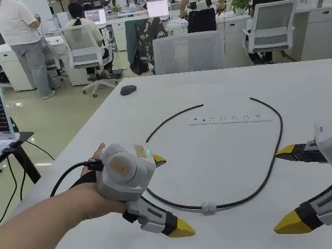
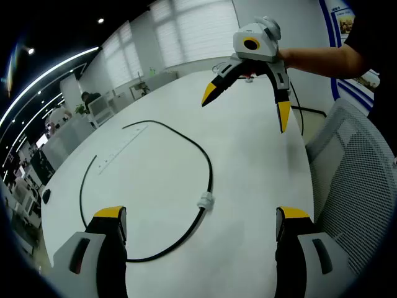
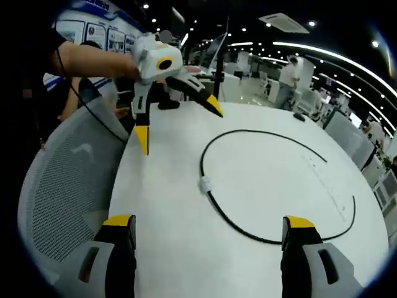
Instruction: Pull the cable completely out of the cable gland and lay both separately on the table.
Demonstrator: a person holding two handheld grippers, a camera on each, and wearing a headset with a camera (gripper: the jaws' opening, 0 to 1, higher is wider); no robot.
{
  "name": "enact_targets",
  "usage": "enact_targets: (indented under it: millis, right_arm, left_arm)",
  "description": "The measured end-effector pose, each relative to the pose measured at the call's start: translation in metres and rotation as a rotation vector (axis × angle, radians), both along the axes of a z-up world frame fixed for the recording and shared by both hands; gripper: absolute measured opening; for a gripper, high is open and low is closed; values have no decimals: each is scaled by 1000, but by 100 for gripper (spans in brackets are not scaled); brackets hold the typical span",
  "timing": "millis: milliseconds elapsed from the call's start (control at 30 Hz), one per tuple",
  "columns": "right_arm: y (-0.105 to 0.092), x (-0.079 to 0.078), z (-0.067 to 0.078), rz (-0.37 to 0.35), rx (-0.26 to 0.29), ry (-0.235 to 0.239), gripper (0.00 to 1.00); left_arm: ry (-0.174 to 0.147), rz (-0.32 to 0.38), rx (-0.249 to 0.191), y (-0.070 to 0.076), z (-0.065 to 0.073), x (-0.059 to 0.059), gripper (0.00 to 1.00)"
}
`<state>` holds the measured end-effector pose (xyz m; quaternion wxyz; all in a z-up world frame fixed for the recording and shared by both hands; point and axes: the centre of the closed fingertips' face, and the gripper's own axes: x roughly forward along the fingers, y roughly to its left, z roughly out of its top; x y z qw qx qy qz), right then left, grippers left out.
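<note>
While the white cable gland point(image 1: 208, 207) sits threaded on the black cable point(image 1: 270, 166), at 6 o'clock of the loop lying on the white surface point(image 1: 223, 155), no step of the task is done. Left tool point(image 1: 174, 194) at 9 o'clock of the gland, right tool point(image 1: 281, 189) at 3 o'clock; both spread wide, gripping nothing. Remaining: grasp gland and cable, draw cable fully out, lay them apart.
</note>
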<state>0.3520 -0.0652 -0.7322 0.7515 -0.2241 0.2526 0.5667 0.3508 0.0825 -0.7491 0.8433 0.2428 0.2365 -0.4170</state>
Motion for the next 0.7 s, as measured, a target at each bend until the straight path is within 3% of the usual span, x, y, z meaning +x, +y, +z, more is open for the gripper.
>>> enact_targets:
  millis: [100, 167, 300, 433, 500, 533, 633, 700]
  right_arm:
    - [-7, 4, -1, -16, -36, -29, 99]
    - [-10, 5, 0, -19, -44, -47, 99]
    - [-12, 4, 4, -36, -27, -44, 99]
    - [-15, 0, -2, -28, -60, -50, 99]
    - [-16, -1, -3, -30, -61, -50, 99]
    - [-16, -2, -3, -30, -56, -47, 99]
    - [-12, -6, -4, -26, -24, -12, 99]
    - [-12, -6, -6, -25, -21, -9, 99]
  left_arm:
    - [1, 34, -45, 4, 5, 2, 100]
    - [0, 42, -44, 7, 6, 2, 100]
    - [1, 32, -61, 5, 9, -4, 100]
    - [-46, 42, -43, 6, 13, -1, 100]
    - [-42, 56, -60, 7, 15, 0, 100]
    - [-18, 67, -87, 5, 16, -1, 100]
    - [-42, 64, -70, 7, 17, 2, 100]
    - [-26, 82, -89, 9, 20, 4, 100]
